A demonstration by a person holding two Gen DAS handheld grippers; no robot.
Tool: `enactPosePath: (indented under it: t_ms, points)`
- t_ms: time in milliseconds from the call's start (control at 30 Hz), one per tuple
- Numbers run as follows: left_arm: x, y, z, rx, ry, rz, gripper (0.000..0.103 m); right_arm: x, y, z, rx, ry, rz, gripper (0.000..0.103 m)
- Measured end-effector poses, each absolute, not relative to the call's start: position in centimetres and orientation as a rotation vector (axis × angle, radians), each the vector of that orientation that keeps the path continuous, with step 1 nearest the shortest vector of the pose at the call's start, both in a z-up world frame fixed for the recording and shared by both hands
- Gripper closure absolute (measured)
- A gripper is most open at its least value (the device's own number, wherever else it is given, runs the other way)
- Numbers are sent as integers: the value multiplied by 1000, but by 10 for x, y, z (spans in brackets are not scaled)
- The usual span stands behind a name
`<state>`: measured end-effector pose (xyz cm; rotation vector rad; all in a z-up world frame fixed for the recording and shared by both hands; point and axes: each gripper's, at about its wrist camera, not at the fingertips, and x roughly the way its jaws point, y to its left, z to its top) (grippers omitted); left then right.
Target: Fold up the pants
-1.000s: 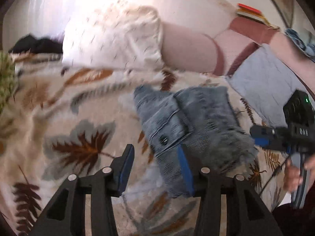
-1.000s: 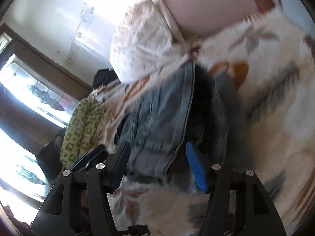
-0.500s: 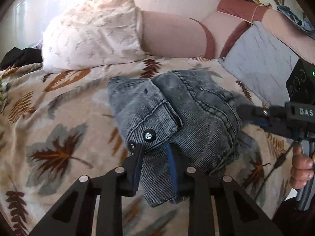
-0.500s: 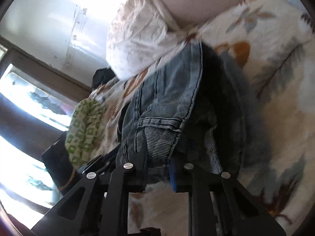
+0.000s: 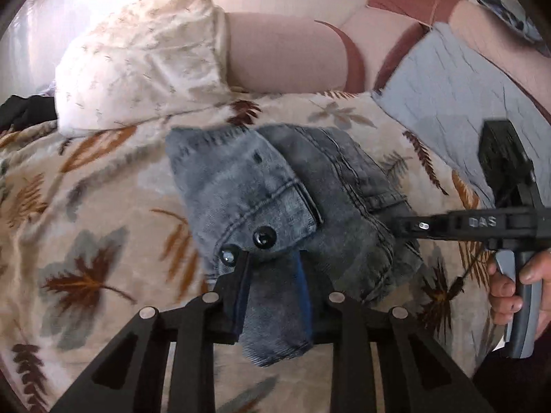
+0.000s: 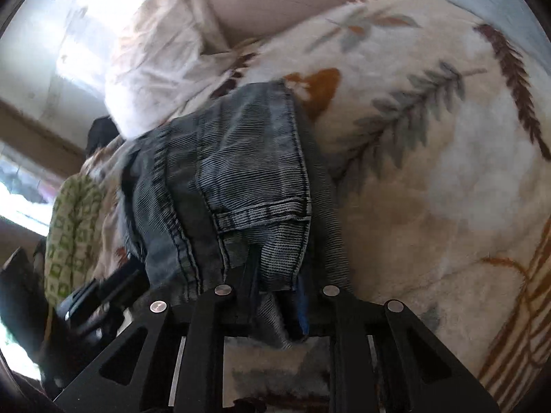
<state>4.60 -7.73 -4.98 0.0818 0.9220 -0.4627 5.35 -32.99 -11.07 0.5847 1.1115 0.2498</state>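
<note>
Now both grippers' fingers [image 5: 303, 285] clamped, apparently, on the pants [image 5: 275, 199].

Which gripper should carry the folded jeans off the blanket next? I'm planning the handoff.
Probably both together. The left gripper pinches the jeans near the waist buttons, and the right gripper clamps the side edge; alone, the left holds the thicker bundle.
</note>
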Motion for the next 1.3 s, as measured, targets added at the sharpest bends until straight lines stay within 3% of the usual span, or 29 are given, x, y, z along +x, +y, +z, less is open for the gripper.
enactPosePath:
  t_ms: [100, 300, 433, 667, 833, 1067, 1300]
  points:
    - [50, -67, -35, 110, 884, -424, 75, 43, -334, -94, 513, 1069, 200, 75]
    - [77, -72, -19, 150, 844, -374, 75, 22, -337, -54, 483, 786, 221, 66]
    - [93, -86, -29, 168, 871, -365, 75, 33, -315, -53, 457, 738, 261, 66]
    - [91, -101, -61, 267, 903, -346, 75, 43, -266, -76, 282, 868, 341, 66]
    - [97, -101, -86, 335, 984, -321, 73, 46, -246, -111, 207, 1062, 367, 64]
    - [108, -91, -101, 268, 999, -308, 66, 53, -256, -125, 277, 1080, 379, 65]
    - [108, -76, -78, 158, 997, -324, 60, 50, -261, -123, 315, 1065, 417, 62]
